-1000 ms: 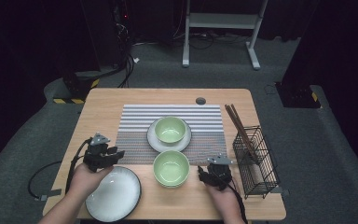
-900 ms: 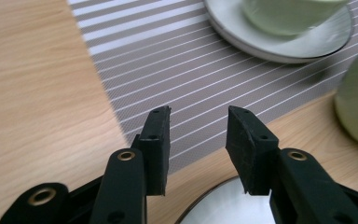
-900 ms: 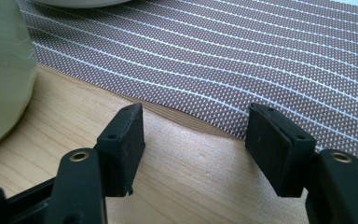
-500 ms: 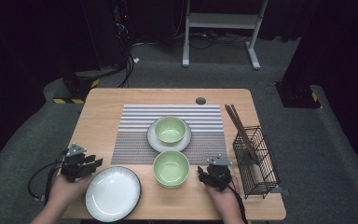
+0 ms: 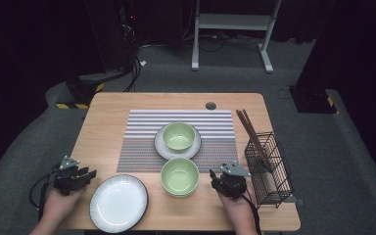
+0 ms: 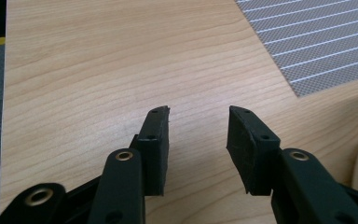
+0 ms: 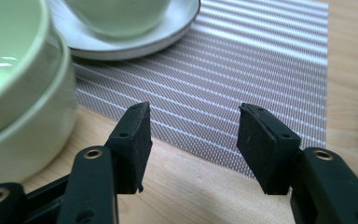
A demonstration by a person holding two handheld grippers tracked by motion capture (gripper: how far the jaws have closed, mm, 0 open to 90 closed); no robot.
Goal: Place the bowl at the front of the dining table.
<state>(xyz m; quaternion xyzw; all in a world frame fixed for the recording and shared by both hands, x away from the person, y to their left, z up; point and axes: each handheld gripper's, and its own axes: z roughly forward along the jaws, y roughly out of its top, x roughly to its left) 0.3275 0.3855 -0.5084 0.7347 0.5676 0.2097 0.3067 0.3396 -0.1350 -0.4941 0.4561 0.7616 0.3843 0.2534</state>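
Left tool point(image 5: 85, 175): held low at the desk's point(image 5: 107, 115) left edge near its front corner, jaws parted with nothing between them.
Right tool point(image 5: 214, 179): near the front edge, right of centre; jaws have just been closing, apart, nothing between them.
Hands: both enter from the front edge.

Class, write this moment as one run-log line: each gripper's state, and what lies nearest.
left gripper: open, empty, beside white plate | right gripper: open, empty, jaws just closing, beside near green bowl
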